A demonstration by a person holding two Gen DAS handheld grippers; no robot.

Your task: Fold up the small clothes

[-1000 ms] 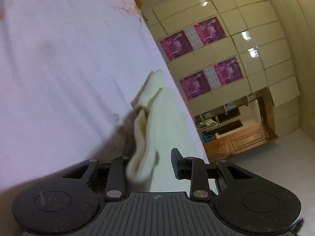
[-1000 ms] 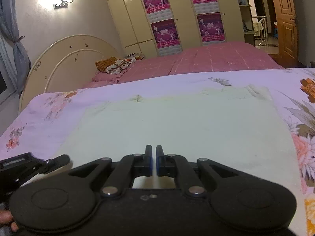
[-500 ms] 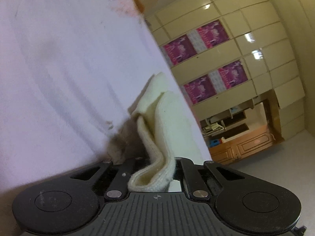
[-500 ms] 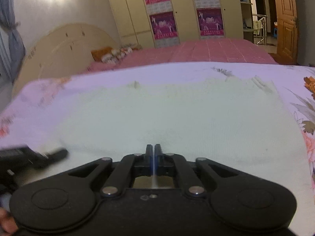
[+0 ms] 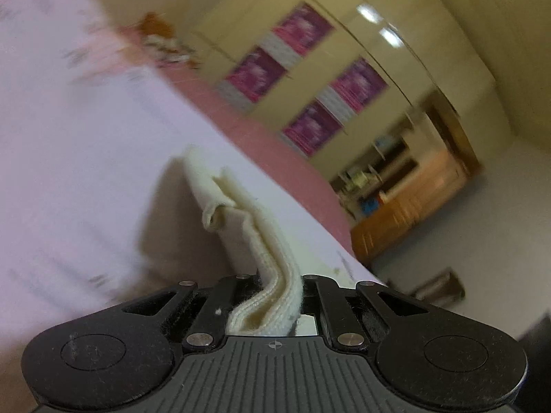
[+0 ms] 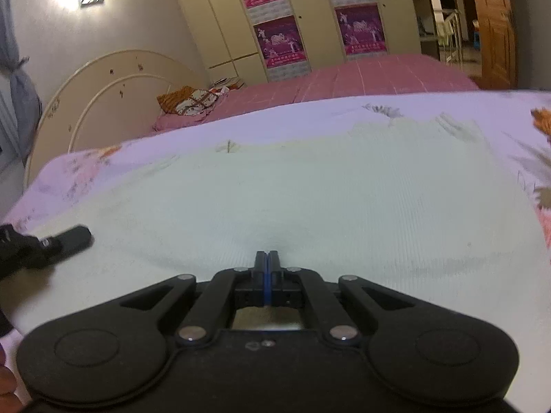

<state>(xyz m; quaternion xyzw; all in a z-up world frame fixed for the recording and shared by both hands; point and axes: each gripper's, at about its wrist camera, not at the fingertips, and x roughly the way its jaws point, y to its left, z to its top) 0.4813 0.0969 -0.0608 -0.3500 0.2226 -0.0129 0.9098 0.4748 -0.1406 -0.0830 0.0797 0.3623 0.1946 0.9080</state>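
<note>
A cream knit garment [image 6: 310,199] lies spread flat on a floral lilac bedsheet [image 6: 86,172]. My left gripper [image 5: 279,282] is shut on a folded edge of the garment [image 5: 268,275], which is lifted off the sheet and hangs doubled in front of the camera. My right gripper [image 6: 266,258] is shut, its tips pinching the near edge of the garment, where small creases gather. The left gripper also shows in the right wrist view [image 6: 51,244], at the garment's left edge.
A pink bed [image 6: 361,75] with a cream headboard [image 6: 113,82] stands behind. A wardrobe with magenta posters [image 6: 279,41] fills the back wall. A wooden door [image 6: 496,27] is at right. A wooden cabinet [image 5: 413,203] is in the left wrist view.
My left gripper closed on the garment's edge and has lifted and swung with it. My right gripper closed fully on the near edge and rose slightly.
</note>
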